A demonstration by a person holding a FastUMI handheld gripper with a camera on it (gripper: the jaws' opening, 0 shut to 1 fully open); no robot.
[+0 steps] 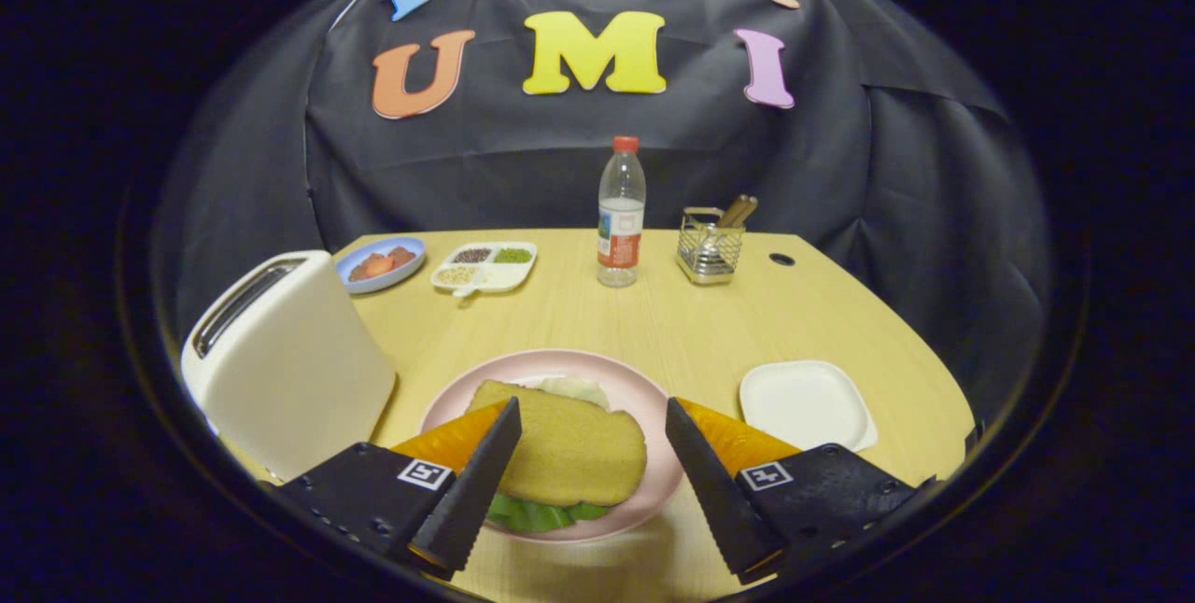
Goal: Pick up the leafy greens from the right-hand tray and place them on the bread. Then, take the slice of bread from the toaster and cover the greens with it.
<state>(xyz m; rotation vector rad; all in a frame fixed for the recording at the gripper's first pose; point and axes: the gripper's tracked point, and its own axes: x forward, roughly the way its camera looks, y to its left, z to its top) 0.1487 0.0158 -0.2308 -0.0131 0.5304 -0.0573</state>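
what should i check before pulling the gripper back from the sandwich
1. Top bread slice lies on the pink plate, over the greens: ok.
2. Leafy greens under the slice, green edge showing at its near side: ok.
3. Gripper open, fingers on either side of the slice; right finger clear of it: ok. Left fingertip overlaps the slice's edge in the view, contact: cannot tell.
4. Slice squared up with the bread beneath: cannot tell, the lower bread is hidden.
5. White tray to the right of the plate has no greens left on it: ok.
6. Toaster stands apart from the plate, beside the left finger: ok.
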